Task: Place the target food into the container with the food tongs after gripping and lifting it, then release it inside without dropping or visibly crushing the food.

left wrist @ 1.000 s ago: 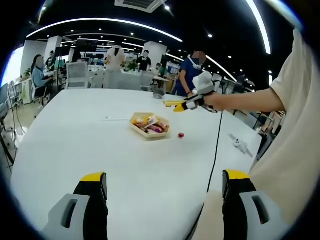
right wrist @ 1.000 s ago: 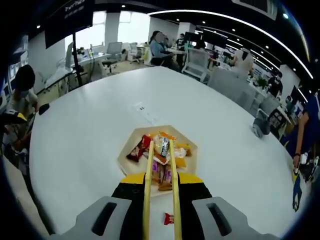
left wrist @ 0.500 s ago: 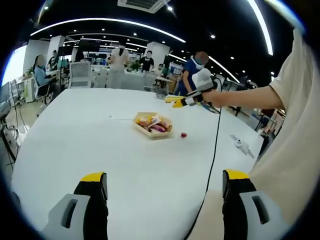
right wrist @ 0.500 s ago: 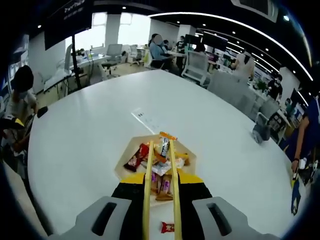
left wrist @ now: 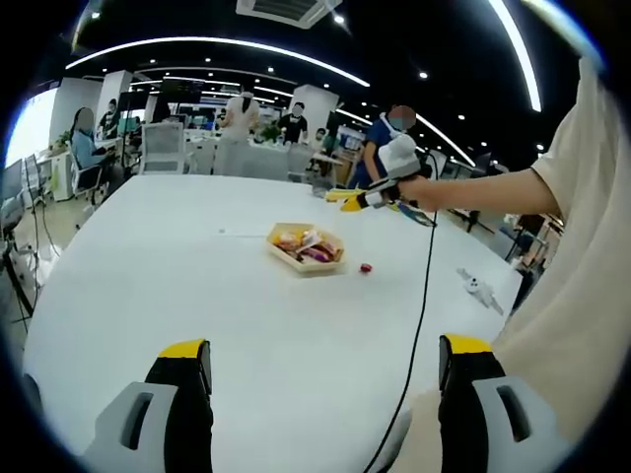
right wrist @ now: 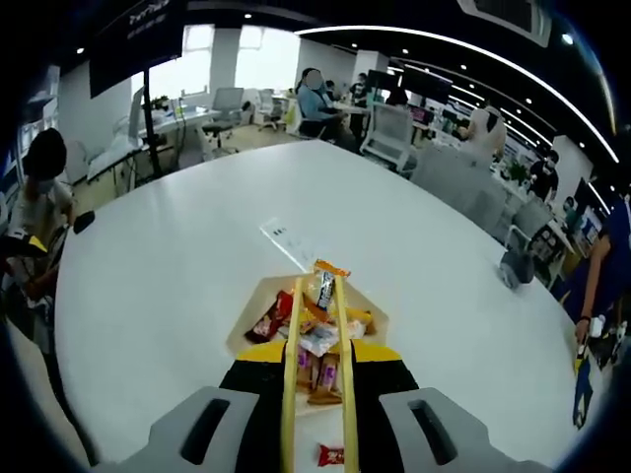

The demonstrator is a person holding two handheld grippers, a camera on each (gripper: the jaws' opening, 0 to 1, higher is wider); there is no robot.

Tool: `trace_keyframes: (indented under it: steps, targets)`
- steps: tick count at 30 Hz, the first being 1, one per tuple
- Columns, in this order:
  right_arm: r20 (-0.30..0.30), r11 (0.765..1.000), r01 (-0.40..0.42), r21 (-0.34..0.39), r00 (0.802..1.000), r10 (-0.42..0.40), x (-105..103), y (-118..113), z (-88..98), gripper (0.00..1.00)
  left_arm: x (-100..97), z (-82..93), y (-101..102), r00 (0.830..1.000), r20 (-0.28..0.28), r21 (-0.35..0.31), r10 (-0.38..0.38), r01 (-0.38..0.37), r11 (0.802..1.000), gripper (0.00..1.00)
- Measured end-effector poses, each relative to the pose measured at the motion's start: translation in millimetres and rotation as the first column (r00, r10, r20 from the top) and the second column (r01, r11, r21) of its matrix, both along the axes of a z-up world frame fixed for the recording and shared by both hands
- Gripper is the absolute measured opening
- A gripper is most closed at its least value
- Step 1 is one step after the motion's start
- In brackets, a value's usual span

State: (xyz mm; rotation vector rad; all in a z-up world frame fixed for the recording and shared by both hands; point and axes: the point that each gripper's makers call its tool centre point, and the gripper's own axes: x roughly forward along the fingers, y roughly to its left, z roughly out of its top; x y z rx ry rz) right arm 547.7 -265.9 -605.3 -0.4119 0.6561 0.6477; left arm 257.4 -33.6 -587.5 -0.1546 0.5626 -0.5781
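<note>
Nearest, in the left gripper view, the left hand-held gripper (left wrist: 325, 394) hangs low over the white tabletop (left wrist: 148, 286) with its jaws spread wide and nothing between them. It plays no part in the work at present.

In the right gripper view, the right hand-held gripper (right wrist: 315, 379) is clamped on a pair of wooden food tongs (right wrist: 314, 335), whose two arms run forward almost parallel with a narrow gap. The tips sit above the tray's contents. I cannot tell whether they pinch anything; no item is plainly lifted between them.

A small red-wrapped snack (right wrist: 331, 454) lies on the tabletop just short of the tray, beneath the gripper. Judged as the target food, it has not been gripped, so the pick, lift, transfer and release all remain to be done.

Beyond it, the shallow, pale, angular tray (right wrist: 248, 315) holds a loose heap of wrapped snacks (right wrist: 320, 330) in red, orange, yellow and silver, piled to about rim level. In the left gripper view, the red snack rests just beside the tray, apart from it.
</note>
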Motion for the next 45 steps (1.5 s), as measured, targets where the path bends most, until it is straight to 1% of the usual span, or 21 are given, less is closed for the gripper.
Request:
trace_keyframes:
  steps: [13,23,34,45]
  targets:
    - [0.001,1.000,-0.005,0.008,1.000,0.005,3,7,1.4,0.22,-0.7,-1.7,-1,1.000,-0.005,-0.001,-0.001,0.001,1.000,0.96]
    - [0.000,1.000,-0.005,0.010,1.000,0.005,3,7,0.8,0.23,-0.5,-2.9,-1,1.000,-0.010,-0.002,-0.003,0.003,1.000,0.96]
    - [-0.007,1.000,0.010,0.013,1.000,-0.010,0,-1,-4.0,0.23,2.8,-3.0,-4,1.000,-0.010,-0.001,-0.018,0.018,1.000,0.96]
    - [-0.025,0.998,0.044,0.042,0.999,-0.043,-10,-17,-6.5,0.25,5.8,-2.8,-10,0.999,-0.010,0.000,-0.040,0.040,0.999,0.96]
